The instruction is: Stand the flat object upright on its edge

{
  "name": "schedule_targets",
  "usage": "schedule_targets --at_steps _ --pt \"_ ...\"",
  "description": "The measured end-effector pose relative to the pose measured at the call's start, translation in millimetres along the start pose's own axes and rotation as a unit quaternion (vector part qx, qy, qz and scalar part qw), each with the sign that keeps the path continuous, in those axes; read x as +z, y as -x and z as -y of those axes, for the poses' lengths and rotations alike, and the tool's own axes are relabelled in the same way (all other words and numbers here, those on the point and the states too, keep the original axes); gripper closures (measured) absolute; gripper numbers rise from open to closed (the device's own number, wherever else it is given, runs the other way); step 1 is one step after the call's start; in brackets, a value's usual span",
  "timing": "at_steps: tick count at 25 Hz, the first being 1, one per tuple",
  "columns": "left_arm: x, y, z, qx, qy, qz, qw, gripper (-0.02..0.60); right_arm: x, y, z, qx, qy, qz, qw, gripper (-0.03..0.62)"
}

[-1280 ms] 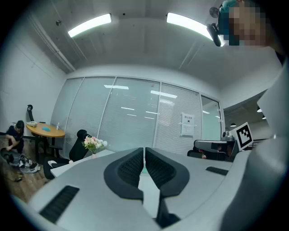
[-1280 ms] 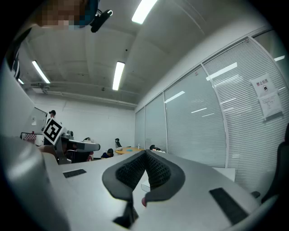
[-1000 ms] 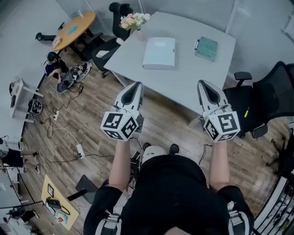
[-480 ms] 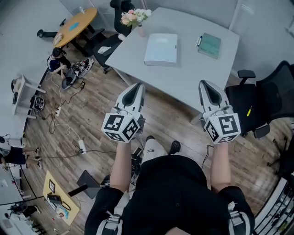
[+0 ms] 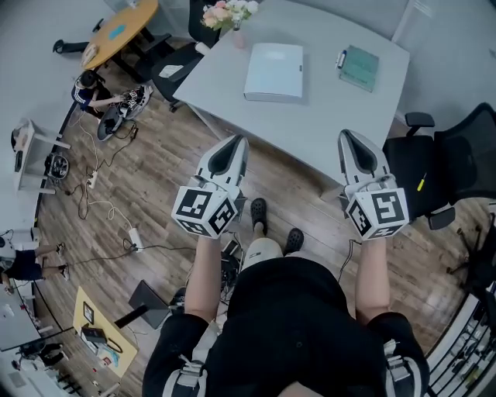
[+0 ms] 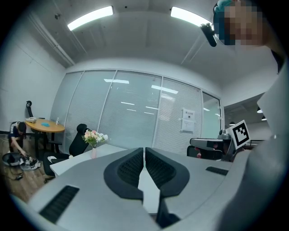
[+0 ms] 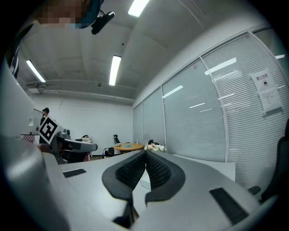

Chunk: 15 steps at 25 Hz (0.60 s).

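Fingers: left gripper (image 5: pixel 238 143) fingers (image 6: pixel 128 168) clenched on nothing; right gripper (image 5: pixel 346 140) fingers (image 7: pixel 158 170) likewise clenched, empty.
Grippers' place: both short of the desk (image 5: pixel 325 116), over the wood floor (image 5: pixel 155 178) at its near edge.
Task thing: white flat folder (image 5: pixel 273 71) lies flat mid-desk, untouched; green notebook (image 5: pixel 359 67) lies flat toward the desk's right.
Progress: nothing done; reaching, gripping and tipping it onto its edge are all left.
Containers: small vase (image 6: pixel 94 153) at the desk's far left corner holds flowers (image 5: pixel 229 12).

We note the left gripper (image 6: pixel 144 152) with its jaws pressed together, nothing between them. Beyond them we see a white table (image 6: pixel 67 163) bearing a flower vase (image 6: pixel 94 140). A round wooden table (image 6: pixel 44 127) stands far left, before a glass wall (image 6: pixel 135 113).
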<state>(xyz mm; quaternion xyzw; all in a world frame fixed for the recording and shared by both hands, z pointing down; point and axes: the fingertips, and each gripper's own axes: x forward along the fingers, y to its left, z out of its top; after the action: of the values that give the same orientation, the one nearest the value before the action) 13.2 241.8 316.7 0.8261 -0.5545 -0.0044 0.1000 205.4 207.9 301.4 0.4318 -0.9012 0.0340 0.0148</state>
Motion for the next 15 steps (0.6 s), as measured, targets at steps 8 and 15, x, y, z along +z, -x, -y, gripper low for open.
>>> schedule_targets --at_steps 8,15 --pt "20 -19 -62 -0.004 -0.007 0.006 1.0 0.548 16 -57 -19 -0.017 0.011 -0.002 1.0 0.577" --pt "44 -47 -119 -0.021 -0.016 0.012 0.9996 0.546 26 -118 -27 -0.029 0.016 -0.018 0.999 0.571"
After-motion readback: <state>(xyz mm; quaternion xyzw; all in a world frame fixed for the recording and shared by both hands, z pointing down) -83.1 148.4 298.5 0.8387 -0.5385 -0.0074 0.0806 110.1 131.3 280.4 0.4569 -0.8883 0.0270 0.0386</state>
